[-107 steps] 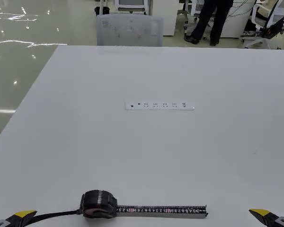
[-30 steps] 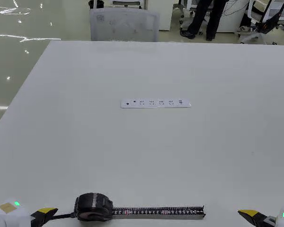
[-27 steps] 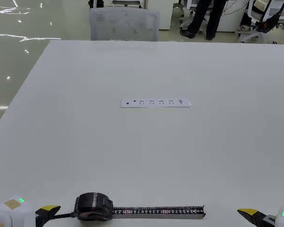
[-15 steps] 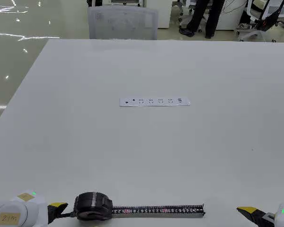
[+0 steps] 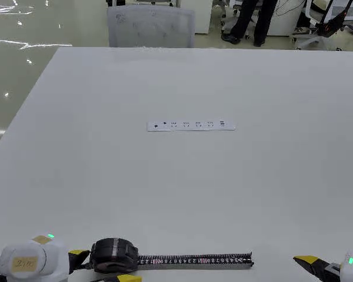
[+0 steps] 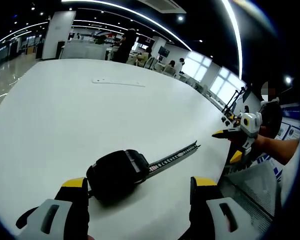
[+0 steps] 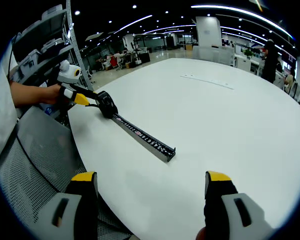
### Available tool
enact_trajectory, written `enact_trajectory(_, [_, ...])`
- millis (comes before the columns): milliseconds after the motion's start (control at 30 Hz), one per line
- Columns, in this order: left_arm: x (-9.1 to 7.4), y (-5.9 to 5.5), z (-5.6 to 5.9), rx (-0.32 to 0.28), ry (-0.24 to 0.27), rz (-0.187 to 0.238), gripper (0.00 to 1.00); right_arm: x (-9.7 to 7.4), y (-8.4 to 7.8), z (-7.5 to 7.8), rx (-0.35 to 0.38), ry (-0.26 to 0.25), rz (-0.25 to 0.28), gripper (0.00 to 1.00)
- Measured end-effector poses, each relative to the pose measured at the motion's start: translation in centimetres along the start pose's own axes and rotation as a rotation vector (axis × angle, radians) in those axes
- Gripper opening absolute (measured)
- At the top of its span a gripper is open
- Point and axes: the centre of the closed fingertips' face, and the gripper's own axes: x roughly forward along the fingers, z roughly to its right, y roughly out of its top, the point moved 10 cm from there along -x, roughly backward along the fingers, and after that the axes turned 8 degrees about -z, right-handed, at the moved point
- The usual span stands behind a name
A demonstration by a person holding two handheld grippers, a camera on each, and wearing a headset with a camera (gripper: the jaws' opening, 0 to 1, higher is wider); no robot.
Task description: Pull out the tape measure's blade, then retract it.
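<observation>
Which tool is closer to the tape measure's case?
The left tool, open jaws flanking the black case; the right tool sits beyond the blade tip.

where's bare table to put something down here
Wide bare table between the power strip and the tape measure, and beyond the strip to the far edge. Crowded along the near edge: tape measure, its blade, left gripper at the case, right gripper beyond the tip.

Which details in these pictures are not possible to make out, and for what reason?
- Numbers on the blade: too small in the head view, blurred in both gripper views.
- Left claw: in the head view its nearer jaw is cut off by the bottom edge.
- Right claw: in the head view the bottom edge cuts off all but one tip.
- Lock on the tape measure case: too dark and small in the head view.
</observation>
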Motion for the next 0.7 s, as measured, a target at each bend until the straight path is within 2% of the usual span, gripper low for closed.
enact_trajectory(67, [0.0,0.0,0.0,0.003,0.005,-0.002,0.8,0.0,0.0,0.0,0.0,-0.001,0.001,0.89])
enact_trajectory(433, [0.3,0.3,0.4,-0.056,0.046,-0.008,0.78,0.4,-0.2,0.0,-0.001,0.004,0.002,0.88])
enact_trajectory(600, [0.4,0.5,0.4,-0.072,0.076,-0.007,0.76,0.9,-0.3,0.0,-0.009,0.012,-0.003,0.86])
enact_trajectory(700, [0.6,0.6,0.7,-0.067,0.112,-0.013,0.75,1.2,-0.2,0.2,-0.007,0.012,-0.006,0.86])
